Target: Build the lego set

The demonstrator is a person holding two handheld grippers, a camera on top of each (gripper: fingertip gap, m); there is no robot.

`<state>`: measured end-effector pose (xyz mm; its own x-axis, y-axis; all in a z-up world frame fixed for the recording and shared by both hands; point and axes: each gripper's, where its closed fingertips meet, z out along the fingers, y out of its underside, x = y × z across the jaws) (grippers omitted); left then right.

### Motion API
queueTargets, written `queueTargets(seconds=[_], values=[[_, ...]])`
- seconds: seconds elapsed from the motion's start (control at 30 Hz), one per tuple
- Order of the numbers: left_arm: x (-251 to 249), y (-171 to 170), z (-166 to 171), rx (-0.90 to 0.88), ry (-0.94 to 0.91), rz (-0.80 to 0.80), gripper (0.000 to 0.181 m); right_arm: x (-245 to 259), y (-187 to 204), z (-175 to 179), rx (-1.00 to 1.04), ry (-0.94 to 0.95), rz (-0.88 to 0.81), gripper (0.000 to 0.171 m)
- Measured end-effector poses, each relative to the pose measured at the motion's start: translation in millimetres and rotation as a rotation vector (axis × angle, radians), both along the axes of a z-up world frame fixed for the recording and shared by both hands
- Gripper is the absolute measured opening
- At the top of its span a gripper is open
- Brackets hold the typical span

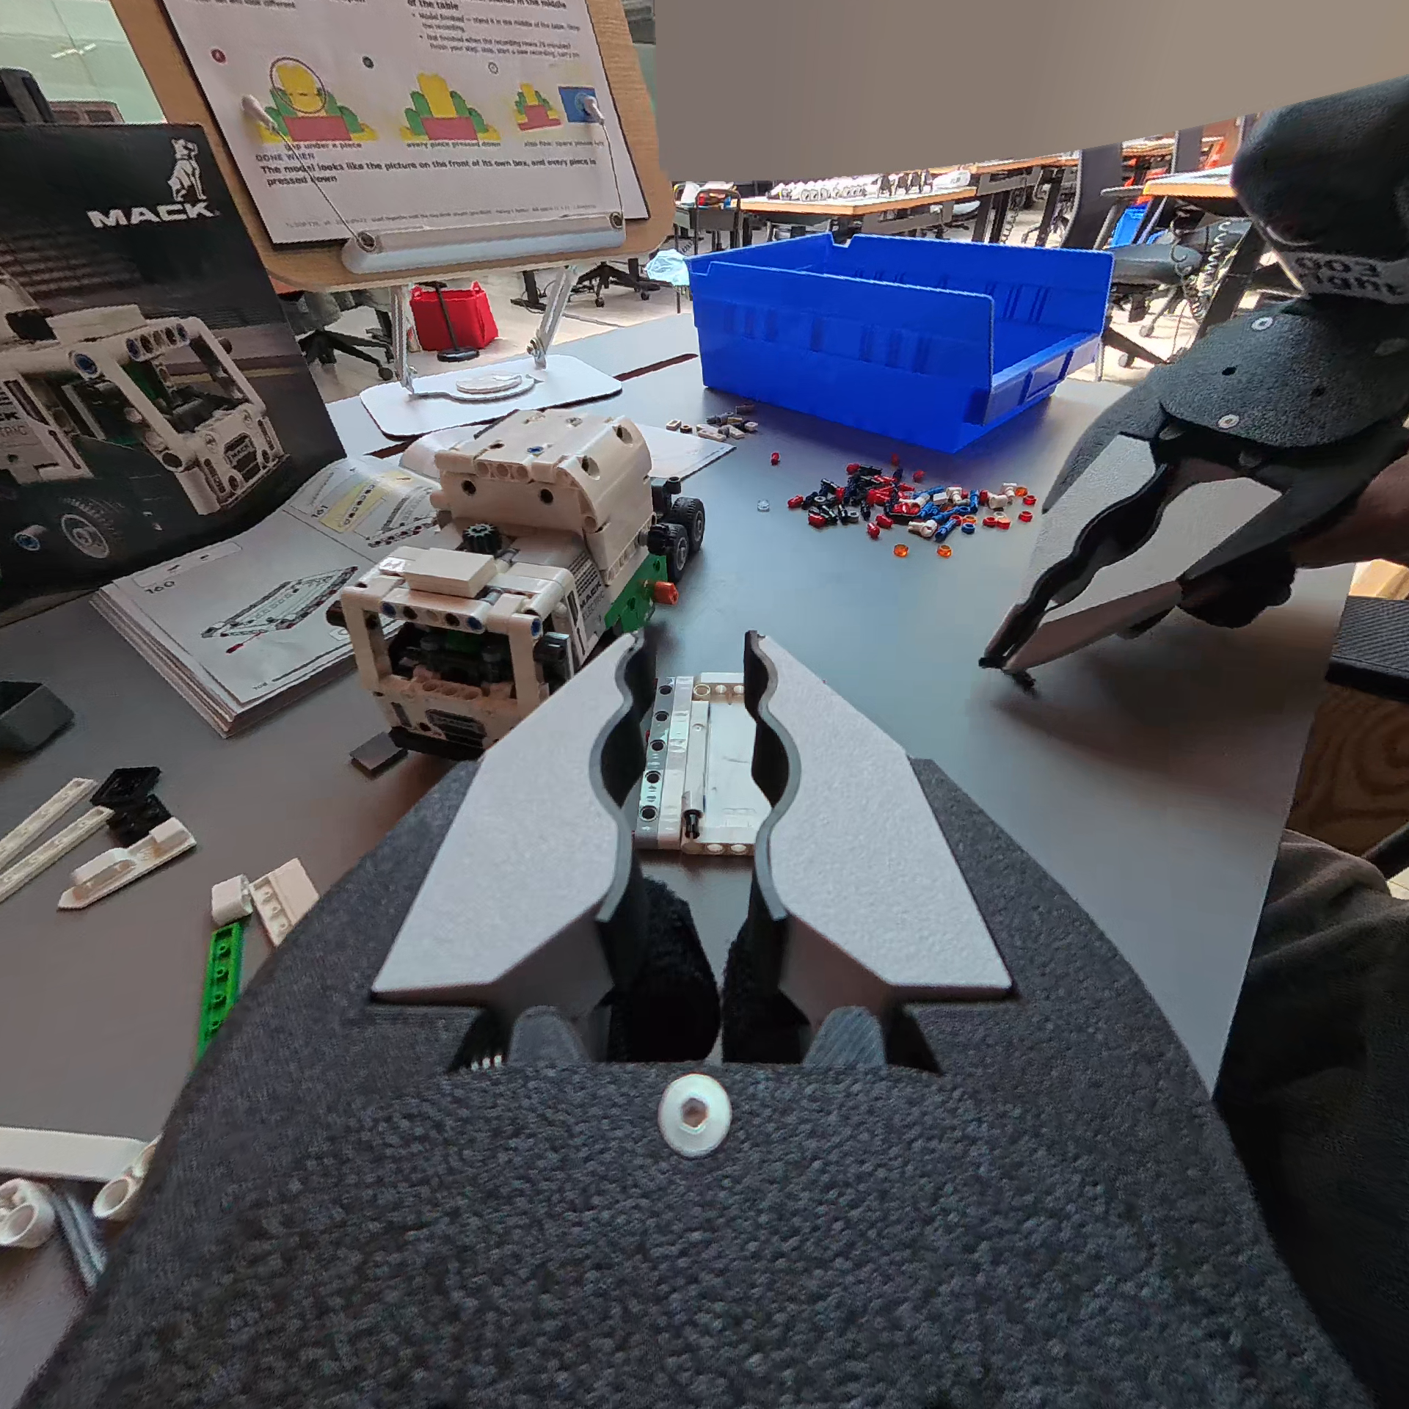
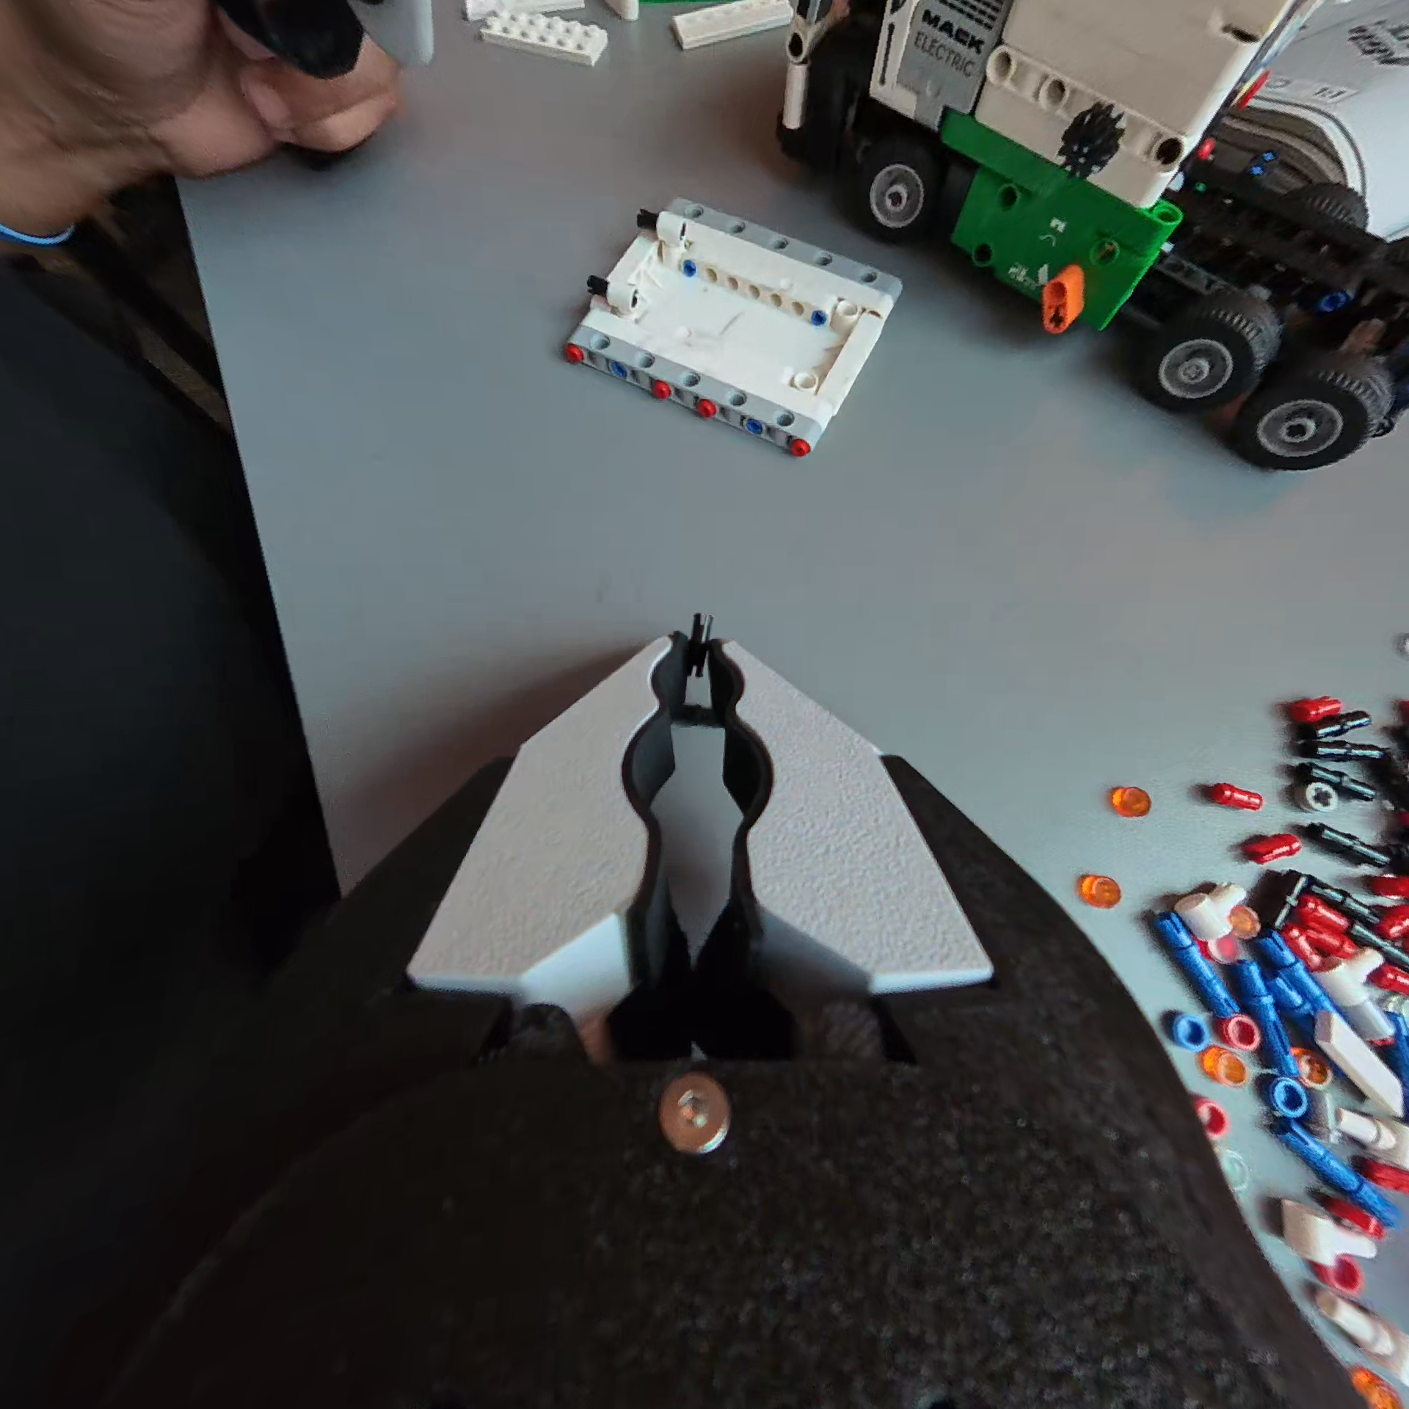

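two grippers work over a grey table (image 2: 953, 579). the right gripper (image 2: 700, 648) is nearly closed, pinching a small black pin (image 2: 699, 644) upright at its tips, low over the tabletop. the left gripper (image 1: 692, 648) is spread, its fingers flanking a flat white panel (image 1: 705, 762) lying on the table; contact unclear. the truck (image 1: 518, 579) stands at 11 o'clock of the panel, loose pins (image 1: 907, 507) at 1 o'clock.

Lettering on truck door (image 2: 945, 46), box (image 1: 152, 213), propped sheet (image 1: 412, 114), booklet (image 1: 251, 610)
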<state>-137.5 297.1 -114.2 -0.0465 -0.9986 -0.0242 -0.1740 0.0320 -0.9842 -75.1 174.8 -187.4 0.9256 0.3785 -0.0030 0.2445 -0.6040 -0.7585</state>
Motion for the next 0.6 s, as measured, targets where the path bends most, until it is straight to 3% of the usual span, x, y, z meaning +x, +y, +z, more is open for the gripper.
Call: queueTargets(seconds=[0.33,0.5,0.6], values=[[0.0,-1.9,-0.2,0.018,-0.001,-0.004,0.021,3.9,3.3,-11.3,-0.054,-0.047,0.001,0.008],[-0.2,-5.8,-0.5,0.030,0.000,-0.024,0.020,9.4,-1.5,3.4,-0.006,0.008,-0.022,0.016],[0.1,-5.7,-1.2,0.037,0.005,-0.020,0.020,47.9,-9.7,21.0,0.061,-0.022,-0.150,0.018]])
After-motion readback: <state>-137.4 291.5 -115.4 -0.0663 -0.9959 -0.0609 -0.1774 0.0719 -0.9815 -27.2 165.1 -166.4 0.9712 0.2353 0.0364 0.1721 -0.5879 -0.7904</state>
